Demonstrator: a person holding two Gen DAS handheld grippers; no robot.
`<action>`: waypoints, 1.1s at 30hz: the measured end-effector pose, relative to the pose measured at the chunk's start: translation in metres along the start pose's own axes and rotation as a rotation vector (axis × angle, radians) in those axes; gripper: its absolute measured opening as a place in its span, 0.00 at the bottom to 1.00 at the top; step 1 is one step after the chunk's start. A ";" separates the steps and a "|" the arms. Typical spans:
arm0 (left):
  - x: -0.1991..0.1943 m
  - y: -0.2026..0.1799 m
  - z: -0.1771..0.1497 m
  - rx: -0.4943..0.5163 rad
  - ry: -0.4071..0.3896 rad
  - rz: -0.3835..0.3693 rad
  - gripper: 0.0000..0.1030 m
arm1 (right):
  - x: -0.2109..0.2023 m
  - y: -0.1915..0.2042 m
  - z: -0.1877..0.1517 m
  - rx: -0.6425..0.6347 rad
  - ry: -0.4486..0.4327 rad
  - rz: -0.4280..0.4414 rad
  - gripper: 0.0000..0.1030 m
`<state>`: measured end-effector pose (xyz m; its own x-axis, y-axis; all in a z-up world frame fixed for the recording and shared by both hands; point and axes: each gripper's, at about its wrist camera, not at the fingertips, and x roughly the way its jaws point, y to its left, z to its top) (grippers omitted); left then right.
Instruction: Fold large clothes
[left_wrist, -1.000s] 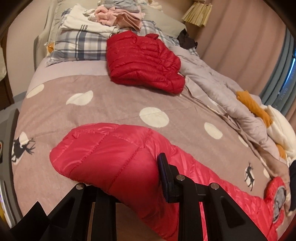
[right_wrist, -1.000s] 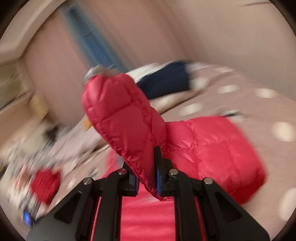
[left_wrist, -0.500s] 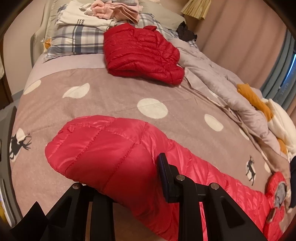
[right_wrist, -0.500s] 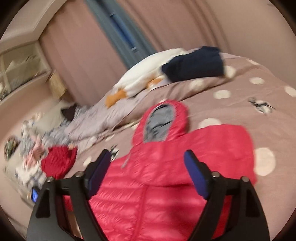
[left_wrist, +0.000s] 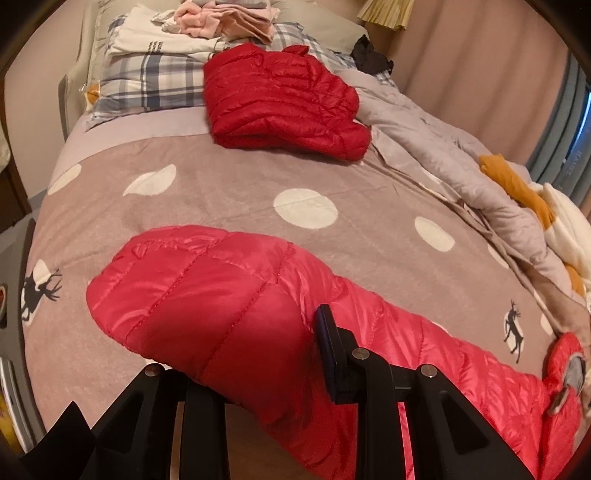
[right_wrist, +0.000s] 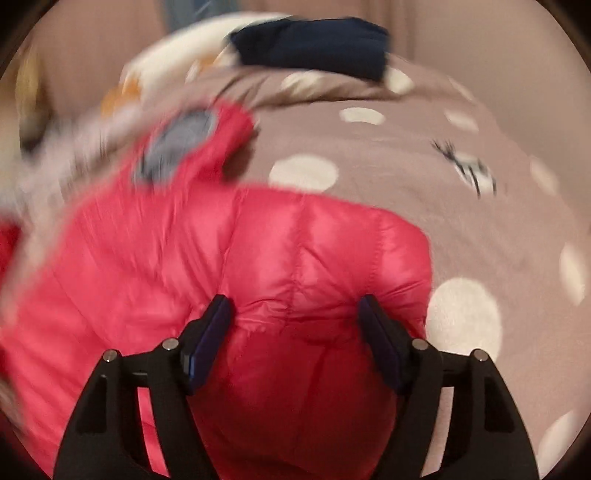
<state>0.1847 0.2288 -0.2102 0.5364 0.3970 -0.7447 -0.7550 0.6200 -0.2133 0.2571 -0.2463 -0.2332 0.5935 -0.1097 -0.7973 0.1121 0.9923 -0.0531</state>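
Note:
A pink-red puffer jacket (left_wrist: 229, 306) lies on the dotted bedspread (left_wrist: 229, 188). In the left wrist view its folded sleeve end bulges between my left gripper's (left_wrist: 255, 354) wide-apart jaws; the left finger is hidden under the fabric, so a grip cannot be made out. The hood (left_wrist: 567, 369) lies at the far right. In the blurred right wrist view, my right gripper (right_wrist: 295, 332) is open, its jaws straddling a puffed fold of the jacket (right_wrist: 295, 258). The grey-lined hood (right_wrist: 181, 144) is beyond it.
A folded dark red puffer jacket (left_wrist: 280, 99) lies near the plaid pillow (left_wrist: 147, 77) with stacked clothes (left_wrist: 218, 18). A grey duvet (left_wrist: 436, 147) and orange-white clothes (left_wrist: 517, 184) are heaped on the right. A navy garment (right_wrist: 314, 44) lies at the far bed end.
My right gripper let go of the sleeve it held, opened, and has come down over the jacket's folded body. The left gripper shifted slightly; the jacket stays between its jaws.

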 end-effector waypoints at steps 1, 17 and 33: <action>-0.001 -0.002 0.000 0.011 -0.007 -0.002 0.25 | 0.001 0.003 -0.004 -0.004 0.001 -0.019 0.71; -0.024 -0.024 -0.005 0.039 -0.069 -0.010 0.25 | -0.060 -0.041 -0.012 0.261 -0.144 -0.076 0.70; -0.165 -0.201 -0.130 0.648 0.024 -0.600 0.55 | -0.075 -0.095 -0.022 0.435 -0.199 -0.171 0.75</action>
<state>0.1986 -0.0495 -0.1267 0.7601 -0.1285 -0.6370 0.0177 0.9840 -0.1774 0.1844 -0.3313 -0.1813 0.6735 -0.3195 -0.6665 0.5175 0.8477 0.1167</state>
